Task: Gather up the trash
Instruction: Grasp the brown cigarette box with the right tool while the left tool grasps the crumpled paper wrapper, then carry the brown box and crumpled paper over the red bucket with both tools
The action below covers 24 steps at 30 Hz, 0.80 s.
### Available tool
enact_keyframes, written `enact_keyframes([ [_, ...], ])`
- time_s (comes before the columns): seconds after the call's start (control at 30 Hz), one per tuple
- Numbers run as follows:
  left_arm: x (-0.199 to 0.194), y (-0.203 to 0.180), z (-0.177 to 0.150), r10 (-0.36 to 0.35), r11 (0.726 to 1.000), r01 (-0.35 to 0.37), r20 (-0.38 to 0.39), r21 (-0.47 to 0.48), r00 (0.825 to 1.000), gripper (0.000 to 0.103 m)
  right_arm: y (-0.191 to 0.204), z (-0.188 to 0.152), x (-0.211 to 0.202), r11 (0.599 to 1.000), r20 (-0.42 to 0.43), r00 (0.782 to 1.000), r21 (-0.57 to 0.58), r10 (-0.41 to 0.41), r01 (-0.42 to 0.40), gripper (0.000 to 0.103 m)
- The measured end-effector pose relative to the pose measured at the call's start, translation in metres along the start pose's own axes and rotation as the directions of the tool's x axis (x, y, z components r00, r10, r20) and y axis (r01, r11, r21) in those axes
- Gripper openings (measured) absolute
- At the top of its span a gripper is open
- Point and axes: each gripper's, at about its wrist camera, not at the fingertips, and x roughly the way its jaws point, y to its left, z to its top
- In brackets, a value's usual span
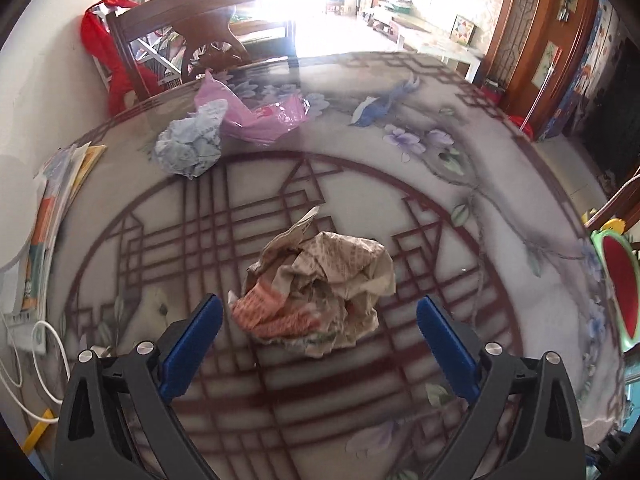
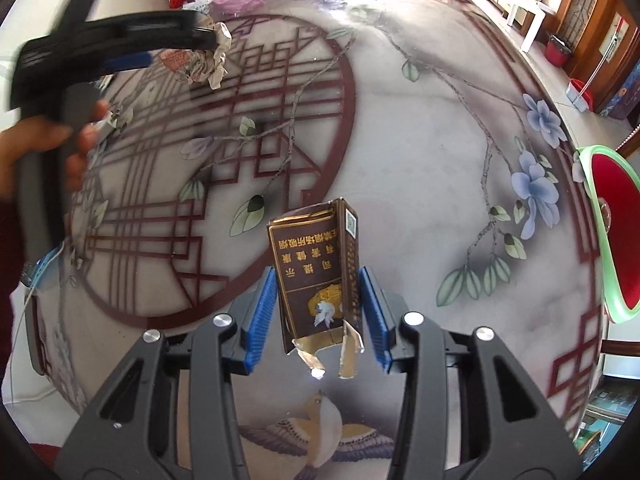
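Crumpled newspaper (image 1: 320, 288) lies near the middle of the round tabletop (image 1: 500, 208), a loose ball of printed sheets with a pinkish-red patch on its near left side. The left tool (image 1: 319, 312) hovers just short of it with its blue fingers (image 1: 192, 344) spread wide, one on either side of the wad and clear of the paper. In the right wrist view the same wad (image 2: 208, 60) shows at the far left, partly behind the left tool (image 2: 152, 46), whose grip is wrapped by a hand (image 2: 44, 152) (that part of the view is blurred). The right tool (image 2: 318, 316) is clamped on a brown cigarette pack (image 2: 316, 276), its blue pads pressing the pack's two sides; the pack stands lengthwise along the fingers, with gold print on its face and torn foil hanging from its near end. Farther off in the left wrist view, a pale blue paper wad (image 1: 190, 144) rests on the far left of the tabletop, touching a crumpled pink plastic bag (image 1: 260, 114) just beyond it. A stack of printed papers (image 1: 52, 216) and a white cable (image 1: 44, 368) lie along the left edge. A dark wooden chair (image 1: 200, 36) stands at the far side, a red cloth (image 1: 104, 32) draped beside it. At the right edge sits a green-rimmed red seat (image 2: 608, 236).
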Motion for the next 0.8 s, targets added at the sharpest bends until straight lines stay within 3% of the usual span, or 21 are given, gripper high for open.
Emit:
enact_keyframes([
  [0.03,0.005,-0.001,0.001,-0.001,1.000,0.001,-0.005,-0.003,1.000,0.090,0.000,0.000,-0.001,1.000,-0.001,1.000,0.002,0.003,-0.003,0.041],
  [0.17,0.014,0.001,0.004,-0.018,0.999,0.018,-0.015,-0.039,1.000,0.059,0.002,0.001,-0.005,1.000,0.004,1.000,-0.003,0.002,-0.002,0.041],
  [0.33,-0.001,0.006,0.002,-0.056,0.996,0.057,0.014,-0.075,0.998,0.041,-0.003,-0.002,-0.020,1.000,0.025,1.000,-0.001,0.006,-0.006,0.041],
  [0.8,-0.098,-0.005,-0.058,-0.114,0.982,0.131,0.121,-0.137,0.986,0.038,0.000,-0.011,-0.065,1.000,0.133,0.991,0.014,0.021,-0.023,0.041],
])
